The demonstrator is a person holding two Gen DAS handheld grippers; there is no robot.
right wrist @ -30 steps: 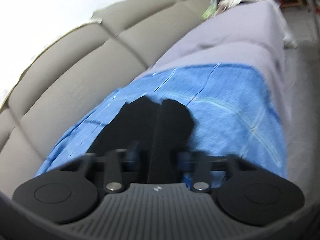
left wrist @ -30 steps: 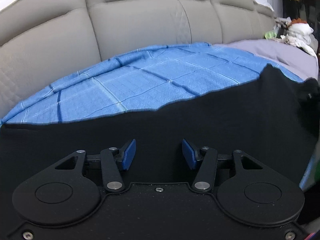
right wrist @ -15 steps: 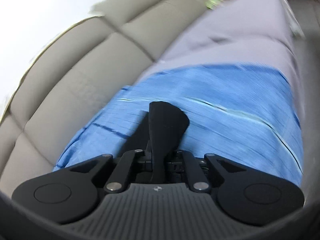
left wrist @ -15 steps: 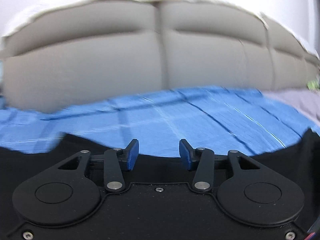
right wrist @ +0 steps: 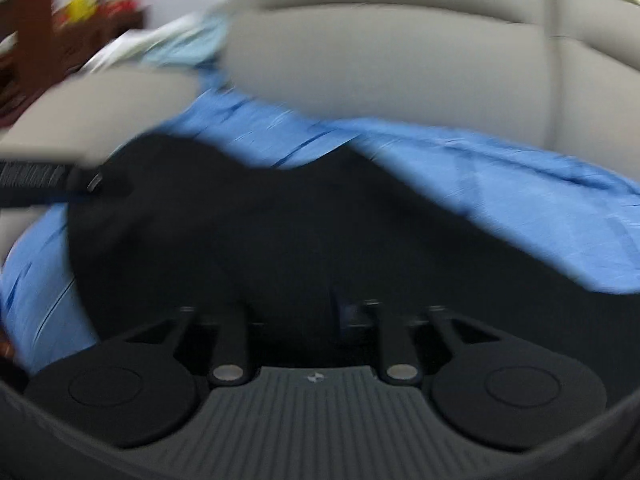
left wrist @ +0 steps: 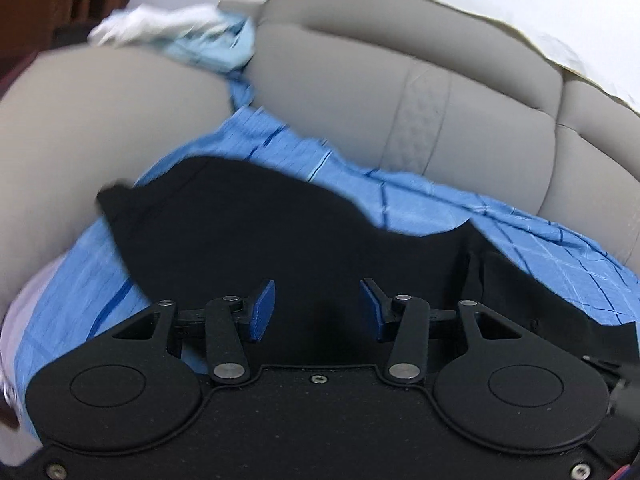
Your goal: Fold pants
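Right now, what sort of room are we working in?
Probably a living room at home: a grey padded sofa, a blue checked sheet spread over its seat under the black pants, and wooden shelving behind.

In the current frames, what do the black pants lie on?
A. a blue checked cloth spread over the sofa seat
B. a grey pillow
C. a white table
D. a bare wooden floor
A: in the left wrist view the black pants spread across the blue checked cloth, which covers the seat of the beige sofa.
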